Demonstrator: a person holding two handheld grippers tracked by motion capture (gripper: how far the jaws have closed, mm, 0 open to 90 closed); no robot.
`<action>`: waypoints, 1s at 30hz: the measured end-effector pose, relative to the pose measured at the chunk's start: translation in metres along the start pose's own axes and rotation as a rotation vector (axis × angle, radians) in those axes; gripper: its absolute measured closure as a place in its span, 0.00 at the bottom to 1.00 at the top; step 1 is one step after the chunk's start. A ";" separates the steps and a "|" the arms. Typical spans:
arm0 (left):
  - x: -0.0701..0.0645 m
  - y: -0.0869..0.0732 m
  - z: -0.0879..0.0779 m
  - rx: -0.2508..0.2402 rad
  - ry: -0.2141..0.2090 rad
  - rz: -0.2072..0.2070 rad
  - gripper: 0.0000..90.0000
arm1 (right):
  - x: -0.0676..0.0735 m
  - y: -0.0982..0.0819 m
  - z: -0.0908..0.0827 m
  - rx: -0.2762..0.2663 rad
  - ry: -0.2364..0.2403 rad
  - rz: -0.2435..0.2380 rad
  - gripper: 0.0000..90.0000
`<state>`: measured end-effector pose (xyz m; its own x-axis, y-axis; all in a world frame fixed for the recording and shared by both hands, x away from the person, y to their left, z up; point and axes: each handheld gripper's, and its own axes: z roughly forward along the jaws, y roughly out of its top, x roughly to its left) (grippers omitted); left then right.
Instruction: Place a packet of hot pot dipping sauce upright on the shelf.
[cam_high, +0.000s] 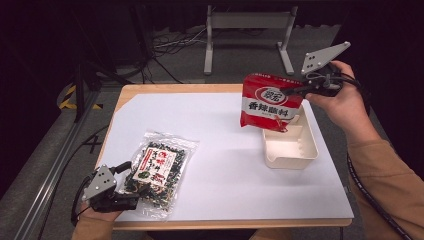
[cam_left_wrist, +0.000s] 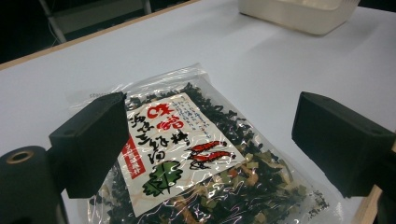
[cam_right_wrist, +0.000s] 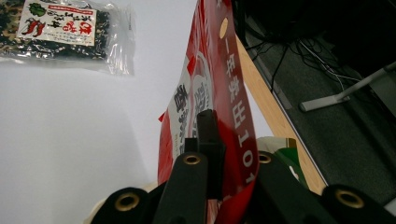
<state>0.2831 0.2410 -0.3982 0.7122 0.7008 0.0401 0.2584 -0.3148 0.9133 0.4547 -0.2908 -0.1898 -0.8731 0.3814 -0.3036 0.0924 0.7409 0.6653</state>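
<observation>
A red seasoning packet (cam_high: 270, 102) hangs in the air above the cream plastic tray (cam_high: 291, 148), pinched at its top right corner by my right gripper (cam_high: 306, 90), which is shut on it. In the right gripper view the packet's red edge (cam_right_wrist: 231, 107) runs up between the closed jaws of my right gripper (cam_right_wrist: 215, 135). A clear bag of dried vegetables (cam_high: 159, 170) lies flat on the white sheet near the front left. My left gripper (cam_high: 142, 194) stands open at its near end. In the left gripper view the bag (cam_left_wrist: 187, 154) lies under my left gripper (cam_left_wrist: 212, 128), apart from both pads.
The white sheet (cam_high: 220, 150) covers a wooden table whose edge (cam_high: 165, 88) shows at the back. A metal stand (cam_high: 247, 30) and cables lie on the floor behind. The tray (cam_left_wrist: 299, 14) sits far ahead in the left gripper view.
</observation>
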 end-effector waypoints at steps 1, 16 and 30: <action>0.000 0.000 0.000 0.000 0.000 0.000 0.13 | -0.002 -0.001 -0.001 0.002 -0.001 0.001 0.99; 0.000 0.000 0.001 0.004 0.000 0.000 0.13 | -0.028 -0.022 -0.008 0.024 -0.069 -0.016 0.99; 0.000 -0.001 0.000 0.003 0.000 0.000 0.13 | -0.043 -0.034 -0.005 0.072 -0.082 -0.038 0.99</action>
<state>0.2831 0.2410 -0.3988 0.7120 0.7010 0.0404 0.2601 -0.3168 0.9121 0.4863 -0.3351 -0.1960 -0.8349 0.3938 -0.3845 0.0964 0.7924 0.6023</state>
